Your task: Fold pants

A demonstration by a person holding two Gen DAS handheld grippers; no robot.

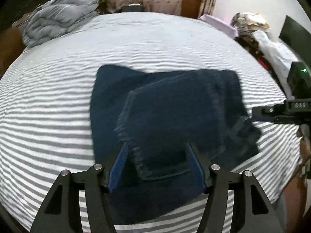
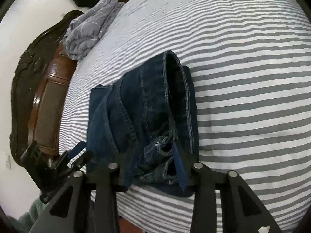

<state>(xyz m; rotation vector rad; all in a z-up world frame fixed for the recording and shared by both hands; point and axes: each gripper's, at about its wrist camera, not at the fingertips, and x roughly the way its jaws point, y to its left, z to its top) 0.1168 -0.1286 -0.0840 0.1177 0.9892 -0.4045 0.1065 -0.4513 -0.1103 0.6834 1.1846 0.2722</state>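
Observation:
Dark blue jeans (image 1: 171, 106) lie folded in layers on the grey-and-white striped bed (image 1: 58, 101). My left gripper (image 1: 157, 147) has its blue-padded fingers apart around the near edge of the top layer, which stands raised between them. In the right wrist view the jeans (image 2: 147, 104) show hems and seams, and my right gripper (image 2: 153, 151) has its fingers spread around the bunched denim end. The right gripper also shows in the left wrist view (image 1: 272, 114) at the jeans' right edge. The left gripper shows at the lower left of the right wrist view (image 2: 75, 151).
A folded grey quilt (image 1: 58, 23) lies at the bed's far left corner, also in the right wrist view (image 2: 91, 29). A dark carved wooden headboard (image 2: 38, 89) borders the bed. Cluttered piles and a lilac bin (image 1: 219, 23) stand past the far right side.

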